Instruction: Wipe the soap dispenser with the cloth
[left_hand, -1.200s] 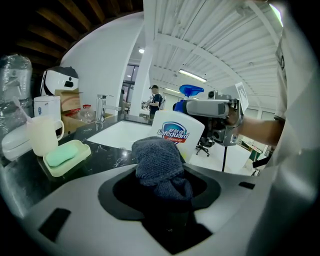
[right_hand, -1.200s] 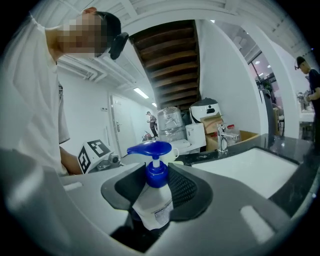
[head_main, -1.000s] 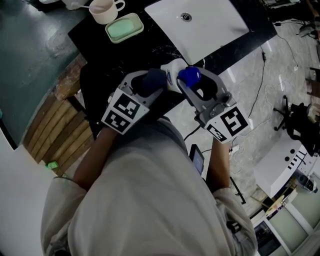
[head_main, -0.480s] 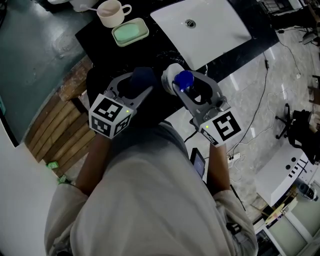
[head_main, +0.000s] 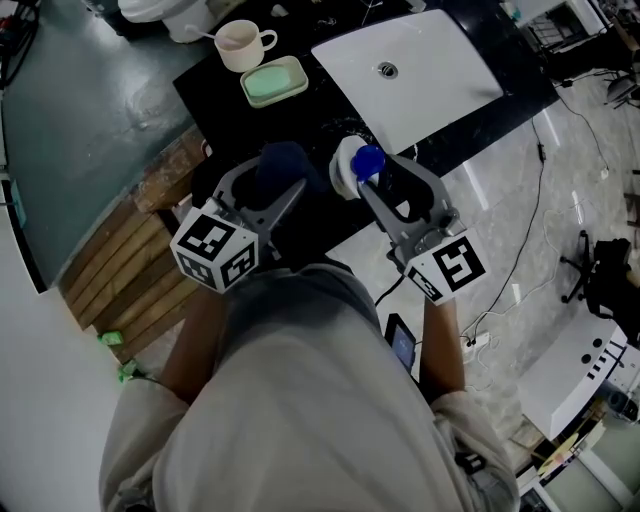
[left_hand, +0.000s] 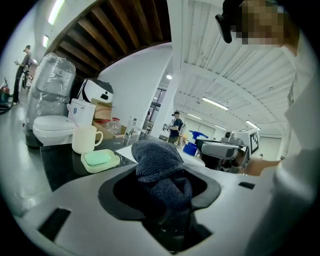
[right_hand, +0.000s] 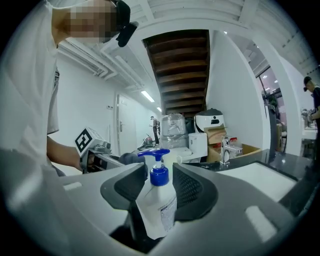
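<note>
The soap dispenser (head_main: 347, 172), a white bottle with a blue pump (right_hand: 159, 172), hangs tilted over the black counter's front edge. My right gripper (head_main: 372, 182) has its pads against the bottle's sides (right_hand: 161, 207), and its jaws are opening slightly. A dark blue cloth (head_main: 283, 166) is bunched in my left gripper (head_main: 268, 190), which is shut on it. The cloth (left_hand: 159, 169) bulges out past the jaws. It sits a little to the left of the dispenser, and a small gap separates them. Each gripper appears in the other's view: the right gripper (left_hand: 226, 150) and the left gripper (right_hand: 98, 153).
The black counter (head_main: 215, 95) carries a cream cup (head_main: 242, 44), a green soap dish (head_main: 273, 80) and a white sink basin (head_main: 430, 75) with a tap (right_hand: 225, 148). Wooden slats (head_main: 130, 260) lie at the left. Cables run across the floor (head_main: 530, 230) at the right.
My left gripper has lifted and drawn leftwards with the cloth, off the dispenser it was pressed against. The right gripper and bottle have stayed almost still.
</note>
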